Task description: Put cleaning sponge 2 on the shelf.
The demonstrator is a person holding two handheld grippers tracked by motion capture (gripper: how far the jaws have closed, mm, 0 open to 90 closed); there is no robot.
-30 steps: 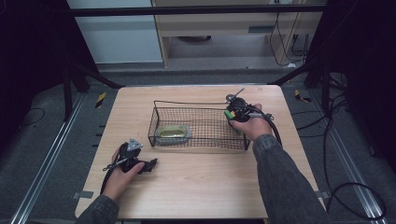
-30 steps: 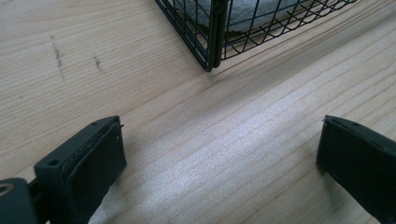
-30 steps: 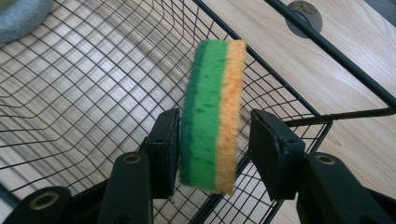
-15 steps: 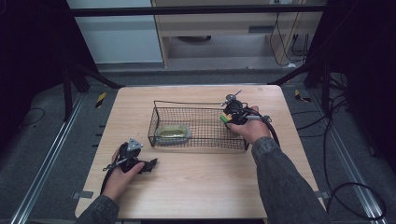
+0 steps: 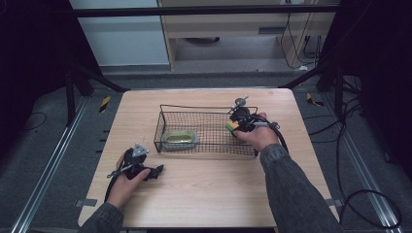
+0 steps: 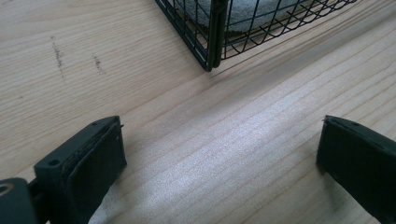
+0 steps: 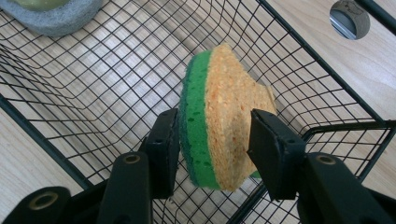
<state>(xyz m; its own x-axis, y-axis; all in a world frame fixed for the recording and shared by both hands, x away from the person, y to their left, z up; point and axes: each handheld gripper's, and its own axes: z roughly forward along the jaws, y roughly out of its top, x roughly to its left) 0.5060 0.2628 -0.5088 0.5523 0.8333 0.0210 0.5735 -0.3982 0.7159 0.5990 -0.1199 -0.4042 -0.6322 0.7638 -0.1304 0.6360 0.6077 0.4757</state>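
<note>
A black wire basket (image 5: 194, 108) stands in the middle of the wooden table. My right gripper (image 5: 232, 127) hovers over the basket's right end, shut on a green-and-yellow sponge (image 7: 224, 126) whose sides bulge around the pads. Its jaws have just been opening a little, and the sponge is still between them. The sponge (image 5: 230, 126) hangs above the basket's mesh floor (image 7: 93, 93). My left gripper (image 5: 158, 171) rests on the table near the basket's front left corner (image 6: 215, 32). The left gripper (image 6: 219, 154) is open, with bare wood between its jaws.
A grey dish (image 5: 180, 139) holding a yellow-green piece lies in the basket's left end, and its rim (image 7: 51, 14) is far from the sponge. A small round grey thing (image 7: 349, 18) sits on the table beyond the basket. The table's edges drop to a dark floor.
My right gripper has shifted a little to the left and nearer over the basket, still with the sponge. The left gripper has not moved.
</note>
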